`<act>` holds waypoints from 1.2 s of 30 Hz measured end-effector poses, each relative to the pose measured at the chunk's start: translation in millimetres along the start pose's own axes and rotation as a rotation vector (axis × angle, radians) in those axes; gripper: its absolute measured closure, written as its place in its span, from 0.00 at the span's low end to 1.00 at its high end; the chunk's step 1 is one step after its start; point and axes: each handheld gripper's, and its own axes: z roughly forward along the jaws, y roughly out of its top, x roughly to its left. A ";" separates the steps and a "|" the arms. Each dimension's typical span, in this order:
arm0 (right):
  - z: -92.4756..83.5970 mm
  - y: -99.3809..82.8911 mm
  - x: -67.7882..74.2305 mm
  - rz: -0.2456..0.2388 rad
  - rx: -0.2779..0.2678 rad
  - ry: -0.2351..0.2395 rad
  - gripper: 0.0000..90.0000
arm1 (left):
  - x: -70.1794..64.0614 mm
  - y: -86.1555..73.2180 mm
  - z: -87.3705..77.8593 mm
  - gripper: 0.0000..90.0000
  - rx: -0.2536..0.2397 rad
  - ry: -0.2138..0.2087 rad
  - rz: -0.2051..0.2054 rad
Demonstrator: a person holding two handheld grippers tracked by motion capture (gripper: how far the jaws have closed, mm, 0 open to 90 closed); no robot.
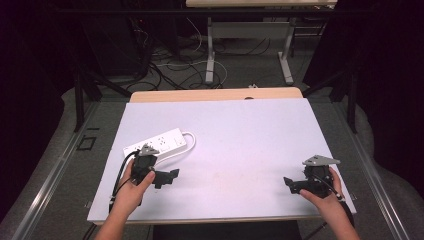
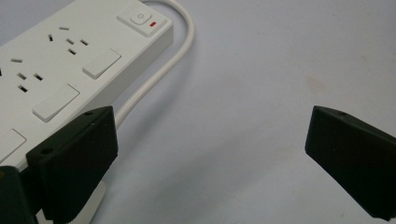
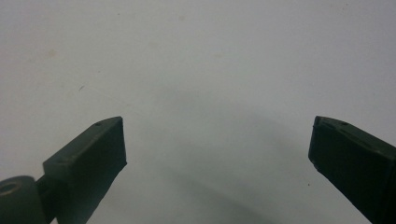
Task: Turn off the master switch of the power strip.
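Jaws on my left gripper (image 2: 210,154) stand wide apart, one tip just beside the white plastic power strip (image 2: 70,65) at the table's left. Risk: closing from here may catch its white cord (image 2: 159,79), looped alongside, and drag the strip askew. My right gripper (image 3: 217,154) is equally spread over the bare white tabletop (image 1: 240,135), well apart from the strip, so it cannot steady anything. I think the switch (image 2: 142,19) sits at the strip's far end.

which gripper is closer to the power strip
Left. The left gripper sits just beside the power strip, jaws open next to its cord side. The right gripper is far across the table, open over bare surface.
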 end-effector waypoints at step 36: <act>3.6 -1.7 -0.4 -0.004 0.011 0.004 0.04 | 6.2 -28.0 13.9 0.05 0.016 0.003 -0.021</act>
